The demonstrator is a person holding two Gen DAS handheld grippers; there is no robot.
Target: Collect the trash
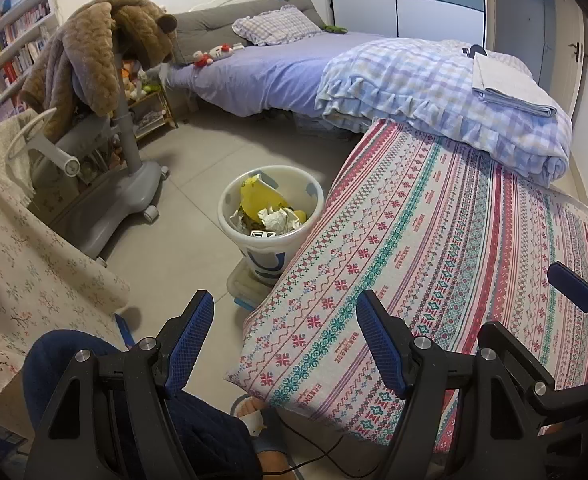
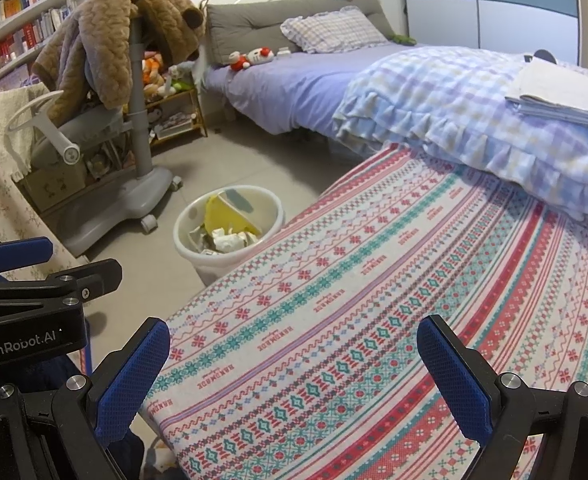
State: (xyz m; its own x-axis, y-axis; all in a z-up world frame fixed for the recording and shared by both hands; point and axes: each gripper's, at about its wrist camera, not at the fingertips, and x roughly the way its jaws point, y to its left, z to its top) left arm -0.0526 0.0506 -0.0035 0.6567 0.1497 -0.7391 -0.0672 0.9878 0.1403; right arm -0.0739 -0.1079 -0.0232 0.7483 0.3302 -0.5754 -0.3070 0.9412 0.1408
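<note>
left gripper (image 1: 284, 334): released, fingers spread wide, held low at the near corner of the patterned cloth (image 1: 453, 260), nothing between them
right gripper (image 2: 294, 376): released too, fingers wide over the same cloth (left gripper shows at its left)
trash bin (image 1: 270, 216): one, white, on the floor just beside the cloth's edge
trash (image 1: 272, 216): crumpled paper and a yellow piece, inside the bin (count unclear)

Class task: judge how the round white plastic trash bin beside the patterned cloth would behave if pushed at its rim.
The white plastic trash bin probably tips easily: it narrows downward. It likely feels light, since crumpled paper fills it.
</note>
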